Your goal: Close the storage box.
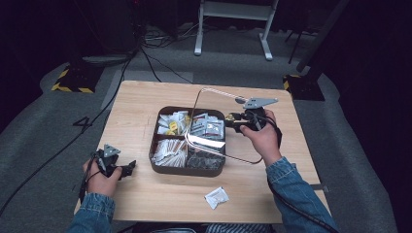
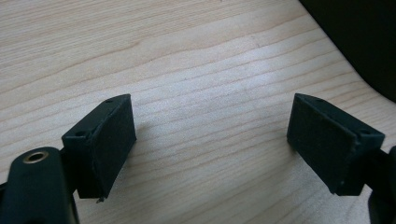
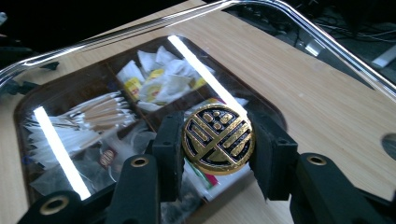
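Note:
A dark brown tray (image 1: 154, 166) with compartments of sachets and paper sticks stands mid-table. A clear lid (image 1: 206, 141) with a round gold knob (image 3: 217, 139) hangs tilted above the tray's right side. My right gripper (image 3: 223, 143) is shut on that knob, one pad on each side; in the high view the right gripper (image 1: 233, 119) is just right of the tray. Through the lid (image 3: 303, 28) I see the tray's compartments (image 3: 18, 116). My left gripper (image 1: 127, 169) rests at the table's left front, and its jaws (image 2: 212, 140) stand open over bare wood.
A single white sachet (image 1: 216, 197) lies on the wooden table (image 1: 145, 97) near the front edge, right of centre. Cables and a metal stand's legs (image 1: 233, 29) are on the grey floor beyond the table.

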